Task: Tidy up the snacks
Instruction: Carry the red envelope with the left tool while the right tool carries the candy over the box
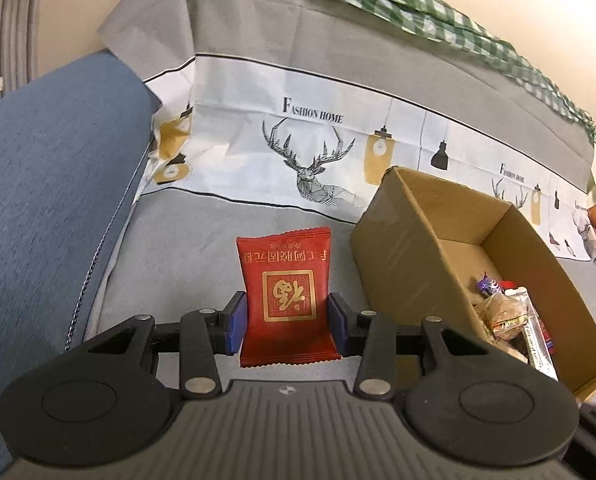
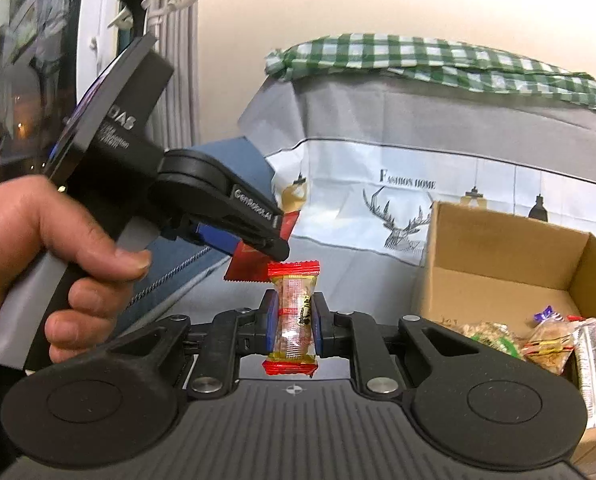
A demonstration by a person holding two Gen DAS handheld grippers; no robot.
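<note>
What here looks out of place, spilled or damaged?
Nothing stands out. The left gripper holds a red packet, the right gripper a clear candy, both intact. Other snacks lie inside the box, none spilled.

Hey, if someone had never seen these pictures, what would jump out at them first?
Probably the red snack packet with gold print, pinched in the left gripper at the centre of its view. Next, the small clear candy with red ends clamped in the right gripper. To the right sits an open cardboard box with several wrapped snacks already inside.
</note>
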